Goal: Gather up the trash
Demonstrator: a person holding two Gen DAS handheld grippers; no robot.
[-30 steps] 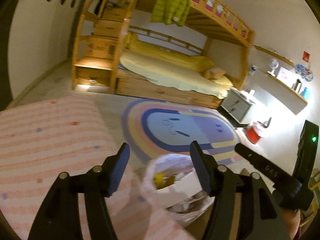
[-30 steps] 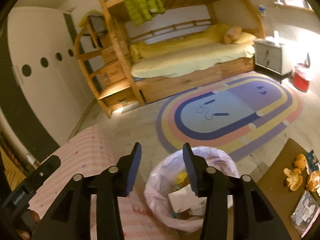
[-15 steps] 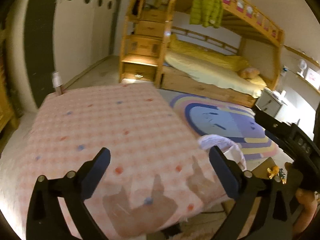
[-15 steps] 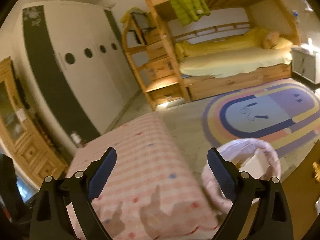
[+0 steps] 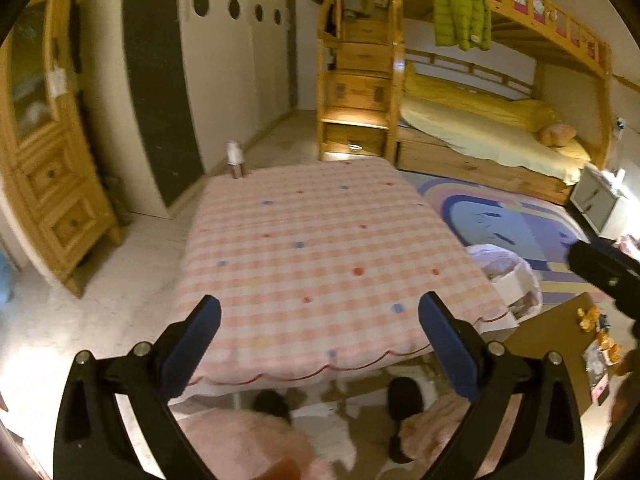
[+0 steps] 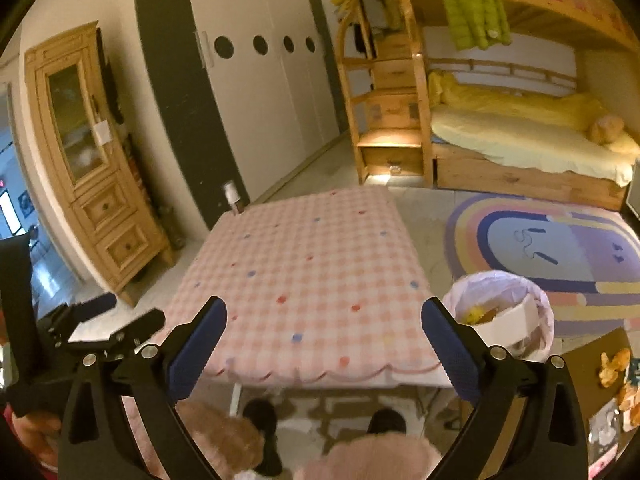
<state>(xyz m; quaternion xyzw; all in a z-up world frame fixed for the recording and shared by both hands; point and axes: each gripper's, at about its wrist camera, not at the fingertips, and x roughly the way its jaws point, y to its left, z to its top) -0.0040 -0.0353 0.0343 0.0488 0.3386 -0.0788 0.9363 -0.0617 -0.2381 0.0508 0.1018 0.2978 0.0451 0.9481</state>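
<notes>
Left tool (image 5: 319,326): jaws spread wide, nothing between the blue pads, having just been opening; aimed down over the near edge of the pink-and-white checked tabletop with coloured dots (image 5: 320,248). Right tool (image 6: 324,332): jaws likewise wide apart and empty, also just opened further; aimed over the same near edge.

Round bin lined with a pale translucent plastic bag (image 6: 536,300): on the floor just beside the tabletop's right edge, holding a white cardboard piece (image 6: 516,316) and yellow scraps (image 6: 476,314). In the left view, same bin (image 5: 504,264) partly hidden behind the tabletop's right side.

Brown board on the floor (image 6: 592,356), near right of the bin, with orange scraps (image 6: 612,360) and small wrappers on it.

Oval rainbow-banded rug (image 6: 552,240) beyond the bin. Wooden bunk bed with yellow bedding (image 6: 520,136) at the far wall; green puffer jacket (image 6: 474,4) hanging from its upper rail.

Dark slippers (image 6: 260,412) and pink fluffy trouser legs below the near tabletop edge.
</notes>
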